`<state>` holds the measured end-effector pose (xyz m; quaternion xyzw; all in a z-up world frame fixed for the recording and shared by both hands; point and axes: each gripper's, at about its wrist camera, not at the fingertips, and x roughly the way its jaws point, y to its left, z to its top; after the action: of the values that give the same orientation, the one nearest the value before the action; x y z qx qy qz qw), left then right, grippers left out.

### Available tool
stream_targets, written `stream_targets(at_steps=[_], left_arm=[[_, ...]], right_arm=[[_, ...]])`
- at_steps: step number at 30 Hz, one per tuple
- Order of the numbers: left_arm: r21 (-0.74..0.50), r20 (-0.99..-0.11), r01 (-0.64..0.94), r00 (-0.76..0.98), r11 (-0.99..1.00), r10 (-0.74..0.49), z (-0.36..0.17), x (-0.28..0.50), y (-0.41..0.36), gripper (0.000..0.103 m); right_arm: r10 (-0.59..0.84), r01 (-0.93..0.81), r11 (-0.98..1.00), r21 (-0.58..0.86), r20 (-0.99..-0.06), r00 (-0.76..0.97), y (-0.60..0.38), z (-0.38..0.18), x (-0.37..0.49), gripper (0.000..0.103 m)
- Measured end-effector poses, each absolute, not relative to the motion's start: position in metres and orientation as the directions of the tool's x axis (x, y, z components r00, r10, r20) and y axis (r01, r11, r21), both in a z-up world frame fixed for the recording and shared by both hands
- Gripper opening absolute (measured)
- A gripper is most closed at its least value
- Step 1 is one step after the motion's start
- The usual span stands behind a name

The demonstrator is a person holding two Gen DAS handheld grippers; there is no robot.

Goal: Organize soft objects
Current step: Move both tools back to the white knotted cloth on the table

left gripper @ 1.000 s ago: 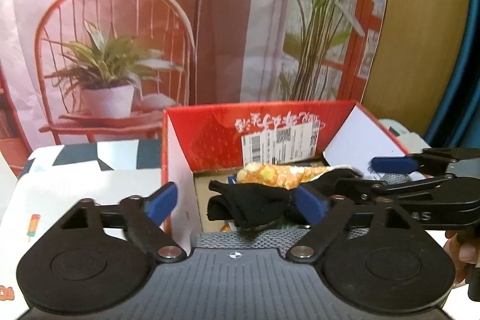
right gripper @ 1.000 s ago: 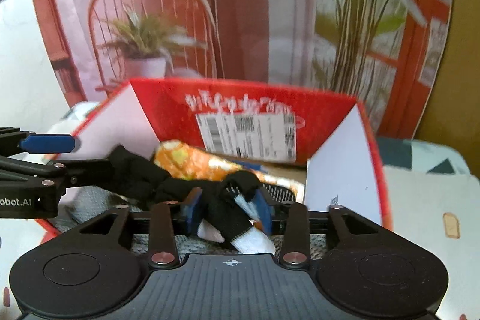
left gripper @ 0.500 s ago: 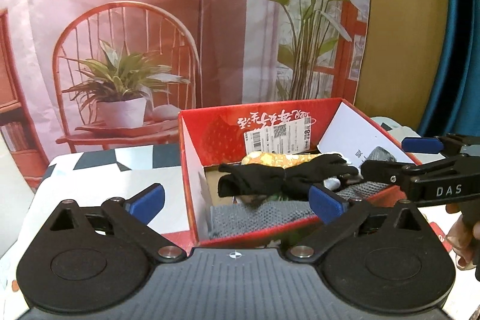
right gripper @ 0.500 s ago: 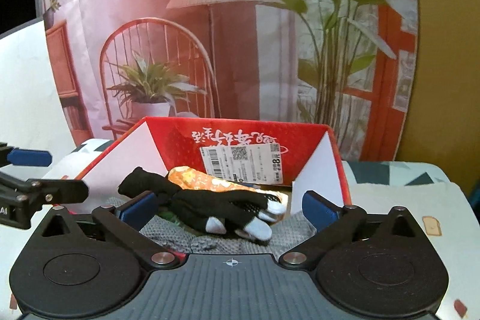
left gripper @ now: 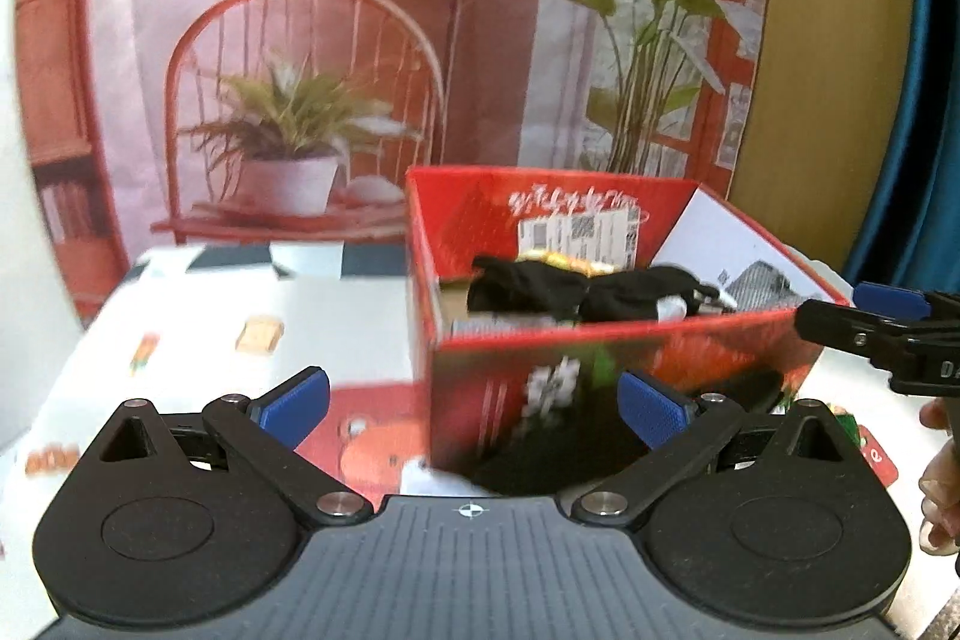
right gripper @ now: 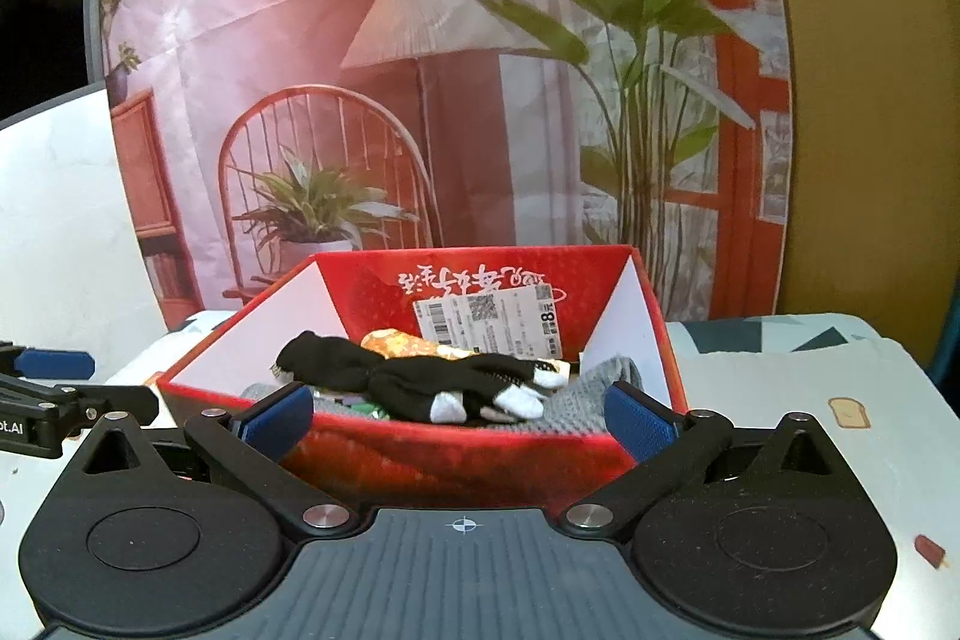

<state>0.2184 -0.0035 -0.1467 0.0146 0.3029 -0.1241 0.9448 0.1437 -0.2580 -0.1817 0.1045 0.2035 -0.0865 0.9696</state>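
A red cardboard box (left gripper: 600, 370) (right gripper: 456, 460) stands on the table. Inside it a black glove with white fingertips (right gripper: 432, 382) (left gripper: 576, 289) lies on top of a grey knit item (right gripper: 588, 400) and an orange patterned cloth (right gripper: 402, 343). My left gripper (left gripper: 474, 403) is open and empty, in front of the box's near left corner. My right gripper (right gripper: 459, 421) is open and empty, just in front of the box's near wall. Each gripper shows at the edge of the other's view, the right one (left gripper: 870, 322) and the left one (right gripper: 54, 388).
A patterned tablecloth (left gripper: 240, 340) covers the table. A printed backdrop with a chair, plant and lamp (right gripper: 420, 100) stands behind the box. A white wall (right gripper: 60, 220) is at the left. A hand (left gripper: 939, 460) shows at the right edge.
My right gripper opened and let go of the black glove, which now lies in the box. Both grippers drew back from the box, to just outside its near wall.
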Motion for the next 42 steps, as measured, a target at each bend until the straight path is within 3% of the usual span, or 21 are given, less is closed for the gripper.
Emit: stream_targets(at_steps=[5, 21, 42], left_arm=[[-0.071, -0.602, 0.216, 0.769, 0.974, -0.215, -0.165, 0.208, 0.008, 0.103], [-0.070, -0.647, 0.172, 0.742, 0.983, -0.176, -0.201, 0.199, 0.017, 0.103], [-0.066, -0.661, 0.171, 0.730, 0.983, -0.171, -0.217, 0.197, 0.016, 0.103]], right_arm=[[-0.123, 0.200, 0.968, 0.153, -0.405, 0.906, -0.247, -0.197, 0.124, 0.103], [-0.131, 0.226, 0.966, 0.128, -0.512, 0.849, -0.234, -0.262, 0.116, 0.103], [-0.136, 0.208, 0.974, 0.088, -0.505, 0.852, -0.225, -0.276, 0.116, 0.103]])
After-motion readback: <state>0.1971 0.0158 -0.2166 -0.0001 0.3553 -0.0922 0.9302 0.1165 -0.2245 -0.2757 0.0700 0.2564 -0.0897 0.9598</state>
